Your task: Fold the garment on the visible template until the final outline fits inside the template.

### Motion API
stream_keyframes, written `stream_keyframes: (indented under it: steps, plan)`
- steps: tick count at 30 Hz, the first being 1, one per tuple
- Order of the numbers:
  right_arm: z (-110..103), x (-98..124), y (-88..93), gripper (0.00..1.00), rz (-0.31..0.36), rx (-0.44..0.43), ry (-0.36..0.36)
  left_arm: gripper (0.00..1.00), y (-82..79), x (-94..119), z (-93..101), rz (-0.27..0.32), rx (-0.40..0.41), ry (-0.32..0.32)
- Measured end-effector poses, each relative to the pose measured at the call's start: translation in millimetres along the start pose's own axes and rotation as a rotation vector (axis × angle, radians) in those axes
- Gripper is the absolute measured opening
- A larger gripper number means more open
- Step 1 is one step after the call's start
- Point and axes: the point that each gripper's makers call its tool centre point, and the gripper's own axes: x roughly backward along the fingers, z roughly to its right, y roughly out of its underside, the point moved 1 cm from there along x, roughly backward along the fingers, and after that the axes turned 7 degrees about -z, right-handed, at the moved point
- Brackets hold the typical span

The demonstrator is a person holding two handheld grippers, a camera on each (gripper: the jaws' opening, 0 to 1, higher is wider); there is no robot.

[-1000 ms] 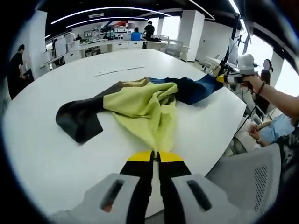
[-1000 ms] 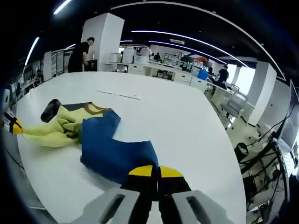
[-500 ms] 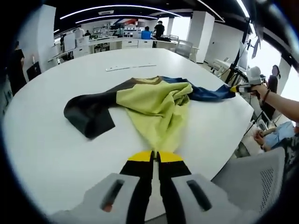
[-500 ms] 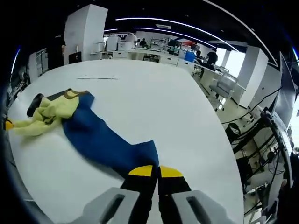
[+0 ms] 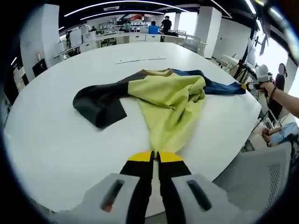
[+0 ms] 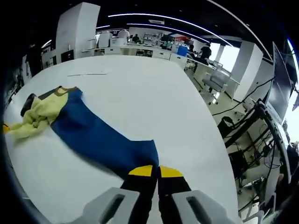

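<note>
The garment (image 5: 163, 100) lies stretched across the white tabletop (image 5: 56, 144), a crumpled yellow-green panel in the middle, a black sleeve to one side and a blue sleeve pulled out long to the other. The left hand-held gripper (image 5: 155, 156) pinches the yellow hem, jaws closed. The right hand-held gripper (image 6: 155, 171) seems clamped on the blue sleeve's end.

Open office: white pillar (image 6: 70, 28), desks (image 5: 126, 39), ceiling strip-lights (image 6: 163, 18).
</note>
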Motion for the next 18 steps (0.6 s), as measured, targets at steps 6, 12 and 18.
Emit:
stream_keyframes:
  steps: [6, 12, 18]
  plan:
    - [0.2, 5.4, 5.8, 0.0, -0.024, 0.012, 0.019, 0.0, 5.7, 6.6, -8.7, -0.01, -0.014, -0.027]
    - [-3.7, 13.6, 16.3, 0.0, -0.05, 0.001, 0.023, 0.0, 14.8, 5.6, -20.1, -0.029, 0.019, -0.055]
    - [-7.3, 17.3, 21.5, 0.0, -0.059, -0.009, 0.016, 0.0, 21.5, 5.7, -22.8, -0.052, 0.007, -0.072]
